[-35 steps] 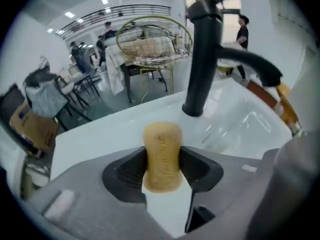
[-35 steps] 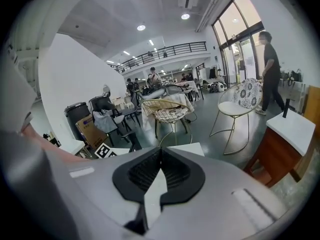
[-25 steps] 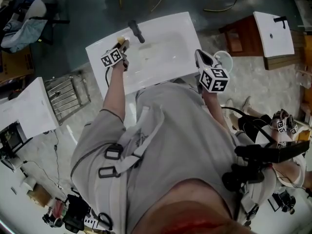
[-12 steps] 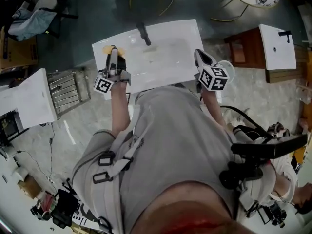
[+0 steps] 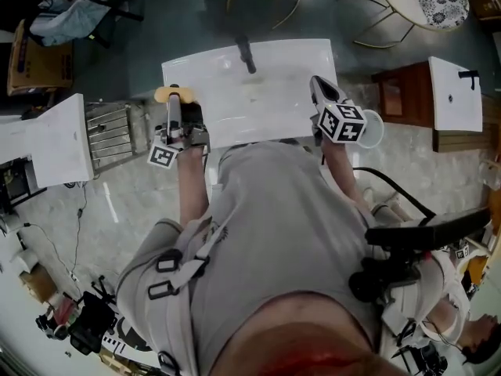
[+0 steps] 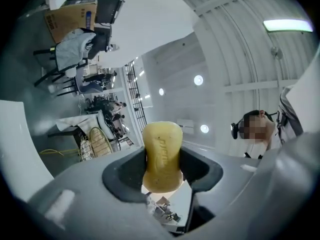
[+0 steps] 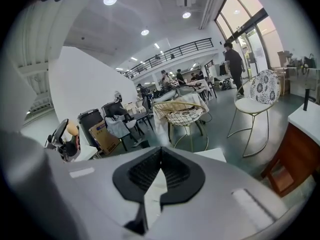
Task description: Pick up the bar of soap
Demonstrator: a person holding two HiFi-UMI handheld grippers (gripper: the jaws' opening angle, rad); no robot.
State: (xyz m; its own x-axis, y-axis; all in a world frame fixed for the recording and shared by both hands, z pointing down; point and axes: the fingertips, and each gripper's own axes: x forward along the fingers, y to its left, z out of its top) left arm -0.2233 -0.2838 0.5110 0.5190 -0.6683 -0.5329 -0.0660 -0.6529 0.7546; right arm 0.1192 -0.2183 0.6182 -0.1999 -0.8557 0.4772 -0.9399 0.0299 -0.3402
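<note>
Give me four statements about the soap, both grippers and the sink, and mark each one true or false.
1. The left gripper clamps the yellow bar of soap between its jaws. True.
2. The right gripper holds a cup. False: its jaws are together with nothing between them.
3. The soap lies in the basin of the sink. False: it is held in the left gripper at the sink's left edge.
4. A dark faucet stands at the sink's far edge. True.

Embossed word on soap bar [image 6: 162, 156], illegible, no other txt readable
</note>
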